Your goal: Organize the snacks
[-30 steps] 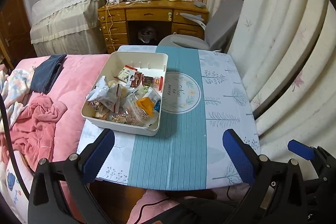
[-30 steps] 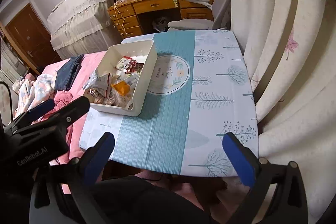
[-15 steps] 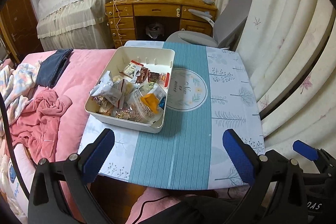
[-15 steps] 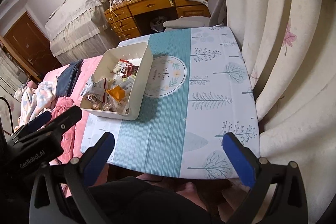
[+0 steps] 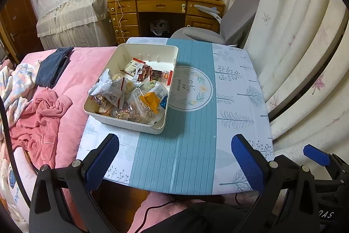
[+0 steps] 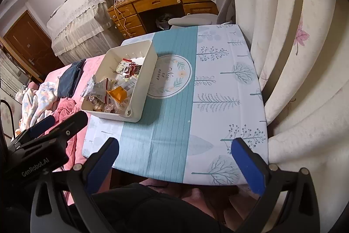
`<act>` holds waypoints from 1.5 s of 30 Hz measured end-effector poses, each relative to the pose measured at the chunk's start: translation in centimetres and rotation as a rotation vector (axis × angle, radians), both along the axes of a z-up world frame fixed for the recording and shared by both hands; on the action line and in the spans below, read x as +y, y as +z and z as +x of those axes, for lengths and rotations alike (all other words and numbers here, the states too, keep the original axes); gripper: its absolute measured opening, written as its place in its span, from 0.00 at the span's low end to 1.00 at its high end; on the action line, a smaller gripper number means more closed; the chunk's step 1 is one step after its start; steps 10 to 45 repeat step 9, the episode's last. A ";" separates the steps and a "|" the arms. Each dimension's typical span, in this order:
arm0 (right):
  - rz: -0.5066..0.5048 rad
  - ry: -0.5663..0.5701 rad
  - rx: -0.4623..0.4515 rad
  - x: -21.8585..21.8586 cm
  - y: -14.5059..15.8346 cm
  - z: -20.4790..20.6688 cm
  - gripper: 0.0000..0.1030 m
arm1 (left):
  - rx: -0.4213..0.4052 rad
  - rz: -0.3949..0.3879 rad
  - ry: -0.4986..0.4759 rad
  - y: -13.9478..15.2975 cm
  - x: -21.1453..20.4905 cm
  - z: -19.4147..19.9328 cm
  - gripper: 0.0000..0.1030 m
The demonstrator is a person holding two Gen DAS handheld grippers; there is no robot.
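Observation:
A cream plastic bin (image 5: 172, 54) (image 6: 148, 71) sits on the left part of the table with the blue and white tree-print cloth (image 5: 235, 88) (image 6: 218, 88). It holds a heap of snack packets (image 5: 130, 91) (image 6: 113, 88), among them an orange one (image 5: 150, 100). My left gripper (image 5: 174, 158) is open and empty, above the table's near edge, short of the bin. My right gripper (image 6: 174, 158) is open and empty above the near edge, right of the bin. The left gripper's body shows at the left of the right wrist view (image 6: 43, 141).
A pink bed (image 5: 72, 80) with crumpled clothes (image 5: 37, 121) lies left of the table. Pleated curtains (image 5: 294, 47) hang close along the right edge. A grey chair (image 5: 218, 32) and a wooden desk (image 5: 163, 8) stand behind the table.
Both grippers have drawn back and risen a little, so the table and bin sit slightly farther off. Both stay open and empty. The bin has not moved.

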State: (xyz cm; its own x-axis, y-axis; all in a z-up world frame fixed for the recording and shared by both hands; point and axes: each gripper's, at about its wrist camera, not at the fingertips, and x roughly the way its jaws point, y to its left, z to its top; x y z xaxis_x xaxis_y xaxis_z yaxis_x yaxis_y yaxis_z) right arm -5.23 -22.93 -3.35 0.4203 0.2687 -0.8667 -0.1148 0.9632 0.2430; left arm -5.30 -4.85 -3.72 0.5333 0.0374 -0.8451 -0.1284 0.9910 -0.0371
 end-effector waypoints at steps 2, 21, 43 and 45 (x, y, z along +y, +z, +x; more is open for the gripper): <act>-0.001 -0.001 0.002 -0.2 0.0 0.1 1.00 | 0.001 -0.001 -0.002 -0.1 -0.2 0.1 0.99; 0.001 -0.008 0.008 -1.0 -0.2 0.3 1.00 | 0.000 0.003 -0.009 -0.2 -1.0 0.5 0.99; 0.001 -0.008 0.008 -1.0 -0.2 0.3 1.00 | 0.000 0.003 -0.009 -0.2 -1.0 0.5 0.99; 0.001 -0.008 0.008 -1.0 -0.2 0.3 1.00 | 0.000 0.003 -0.009 -0.2 -1.0 0.5 0.99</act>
